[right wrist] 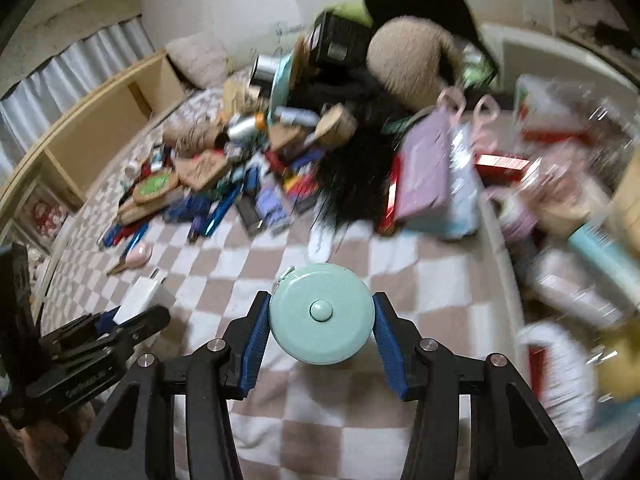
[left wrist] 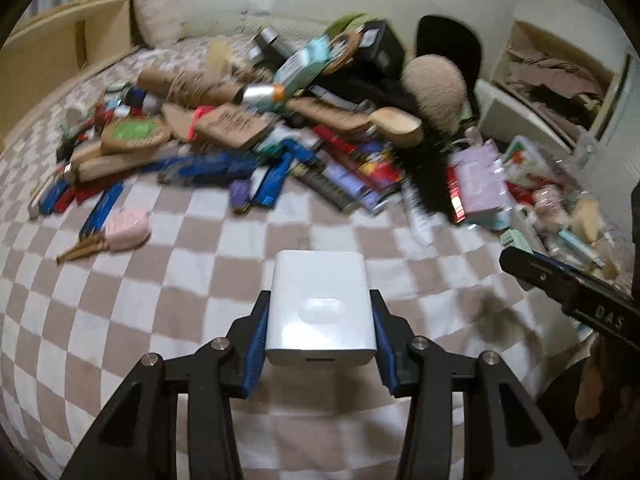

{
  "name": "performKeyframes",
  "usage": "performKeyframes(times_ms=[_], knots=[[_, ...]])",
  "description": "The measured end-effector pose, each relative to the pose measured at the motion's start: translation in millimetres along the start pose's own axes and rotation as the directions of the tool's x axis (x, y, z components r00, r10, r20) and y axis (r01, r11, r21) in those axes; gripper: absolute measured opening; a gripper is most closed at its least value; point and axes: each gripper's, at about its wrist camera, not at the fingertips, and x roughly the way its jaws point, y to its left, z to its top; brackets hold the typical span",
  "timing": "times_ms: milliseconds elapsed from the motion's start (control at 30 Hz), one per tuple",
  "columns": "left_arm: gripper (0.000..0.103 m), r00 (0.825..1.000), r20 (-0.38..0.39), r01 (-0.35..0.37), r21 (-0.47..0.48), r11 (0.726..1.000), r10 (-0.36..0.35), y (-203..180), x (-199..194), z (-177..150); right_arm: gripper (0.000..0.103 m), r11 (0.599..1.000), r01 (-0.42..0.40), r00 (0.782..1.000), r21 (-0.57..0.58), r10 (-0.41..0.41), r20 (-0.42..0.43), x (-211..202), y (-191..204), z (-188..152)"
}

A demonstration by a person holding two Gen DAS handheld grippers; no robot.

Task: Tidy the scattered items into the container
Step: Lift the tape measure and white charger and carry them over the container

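1. Both pairs of my fingers are clamped on something: my left gripper point(left wrist: 320, 320) has its ribbed blue pads point(left wrist: 258, 344) pressed on the flat sides of a white charger block point(left wrist: 320, 308), smooth, glossy and round-cornered.
2. My right gripper point(right wrist: 320, 320) squeezes a mint-green round tape measure point(right wrist: 320, 314), a smooth disc with a raised button at its centre, between the same ribbed blue pads point(right wrist: 386, 346).
3. Each held item hangs above the checkered blanket point(left wrist: 180, 280), a soft fabric of beige and white squares.
4. Ahead lies the scattered pile point(left wrist: 260, 128): brown cardboard-like packets, blue and red boxes, a silver can, a wooden brush, a fuzzy beige ball and a tuft of black bristles.
5. A small pink rounded case point(left wrist: 126, 228) lies apart from the pile, near its front edge.
6. At the right sits the clear plastic container point(right wrist: 560, 184), already holding boxes, bottles and packets; motion blur smears it, so I can only guess at the pieces inside.
7. A lilac box point(right wrist: 424, 172) leans beside the container's near side.
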Motion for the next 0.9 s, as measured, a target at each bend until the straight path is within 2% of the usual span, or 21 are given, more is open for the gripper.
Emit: performKeyframes(times_ms=[367,533,700,900], knots=[[0.046,0.99,0.076,0.11,0.094,0.99,-0.117,-71.3,-13.3,42.1,0.051,0.995,0.027,0.987,0.1,-0.042,0.153,-90.0,-84.6,42.2],[0.046,0.981,0.09,0.157,0.128,0.979,-0.169,-104.8,-9.0,61.0,0.051,0.992,0.111,0.976,0.054,-0.119,0.184,-111.6,-105.6,77.2],[0.046,0.977,0.084,0.184,0.149,0.972,-0.198,-127.8,1.7,74.5,0.051,0.993,0.122,0.977,0.006,-0.121,0.175,-98.2,-107.3,113.4],[0.046,0.975,0.071,0.195,0.171,0.966,-0.209,-139.7,12.1,79.8,0.051,0.999,0.021,0.996,0.032,-0.024,0.08,-38.6,-102.8,145.6]])
